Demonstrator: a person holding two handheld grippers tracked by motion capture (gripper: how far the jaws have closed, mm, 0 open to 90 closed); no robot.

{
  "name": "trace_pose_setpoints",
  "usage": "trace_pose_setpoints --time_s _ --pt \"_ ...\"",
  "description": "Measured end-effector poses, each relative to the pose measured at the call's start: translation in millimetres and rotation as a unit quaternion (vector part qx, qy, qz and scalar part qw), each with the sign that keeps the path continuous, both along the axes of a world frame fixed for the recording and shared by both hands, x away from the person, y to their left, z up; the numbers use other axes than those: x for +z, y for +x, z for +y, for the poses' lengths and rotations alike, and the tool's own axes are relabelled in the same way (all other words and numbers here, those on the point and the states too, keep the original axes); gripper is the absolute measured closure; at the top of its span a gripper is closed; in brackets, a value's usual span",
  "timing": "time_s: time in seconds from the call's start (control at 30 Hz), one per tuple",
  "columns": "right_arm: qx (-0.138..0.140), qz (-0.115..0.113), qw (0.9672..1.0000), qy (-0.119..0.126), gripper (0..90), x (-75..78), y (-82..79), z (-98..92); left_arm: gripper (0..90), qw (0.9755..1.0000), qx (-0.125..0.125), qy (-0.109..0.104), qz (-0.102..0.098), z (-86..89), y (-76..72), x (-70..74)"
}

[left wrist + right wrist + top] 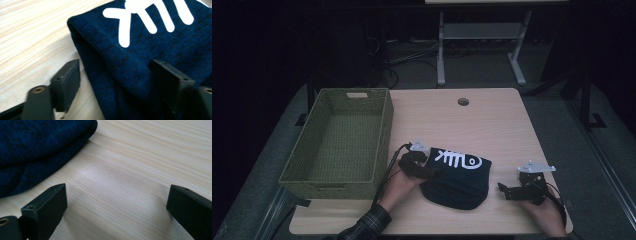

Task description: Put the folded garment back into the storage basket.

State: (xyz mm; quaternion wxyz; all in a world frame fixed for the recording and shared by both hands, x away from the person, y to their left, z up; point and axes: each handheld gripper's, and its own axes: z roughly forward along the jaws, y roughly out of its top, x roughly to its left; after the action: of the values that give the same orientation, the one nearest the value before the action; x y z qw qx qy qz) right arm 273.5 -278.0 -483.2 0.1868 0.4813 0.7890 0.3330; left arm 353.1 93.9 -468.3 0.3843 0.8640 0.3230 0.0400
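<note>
Dark blue knit, a hat (457, 177) with a white fish-bone print, lies on the table (502, 125) near its front edge. The left gripper (428, 171) sits at the hat's left edge, jaws apart and straddling the fold. The right gripper (508, 192), jaws wide apart over bare wood, is just right of the hat. A green basket (339, 140) stands farther left.

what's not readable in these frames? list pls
- White print on the navy garment: cut off by the top edge in the left tool view.
- Garment type: folded over, too small in the high view to tell.
- Basket inner near wall: hidden behind its own rim, high view.
- Person's right hand: cut off by the bottom edge; right tool sits dark against it.
</note>
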Motion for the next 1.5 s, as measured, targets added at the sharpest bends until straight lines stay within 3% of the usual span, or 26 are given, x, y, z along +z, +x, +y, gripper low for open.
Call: trace_pose_setpoints --time_s 0.1,0.37,0.47,0.77,1.5 --pt "0.000 0.000 1.0000 0.000 3.0 0.0 0.0 0.0 46.7 0.9999 -0.011 -0.002 0.007 -1.1 -1.7 0.8" --pt "0.001 0.001 1.0000 0.000 3.0 0.1 -0.2 0.2 64.7 0.9994 -0.021 -0.013 0.024 -3.1 -2.7 1.0" --pt "0.002 0.001 1.0000 0.000 3.0 0.1 -0.3 0.3 69.2 0.9994 -0.028 -0.002 0.019 -4.6 -3.3 3.2" --pt "0.002 0.001 1.0000 0.001 3.0 0.1 -0.2 0.4 72.4 0.9993 -0.027 -0.009 0.026 -3.7 -3.1 10.2" --pt "0.003 0.002 1.0000 0.002 3.0 0.3 -0.4 0.4 72.5 0.9974 -0.057 -0.043 -0.006 -10.2 -18.4 67.3"
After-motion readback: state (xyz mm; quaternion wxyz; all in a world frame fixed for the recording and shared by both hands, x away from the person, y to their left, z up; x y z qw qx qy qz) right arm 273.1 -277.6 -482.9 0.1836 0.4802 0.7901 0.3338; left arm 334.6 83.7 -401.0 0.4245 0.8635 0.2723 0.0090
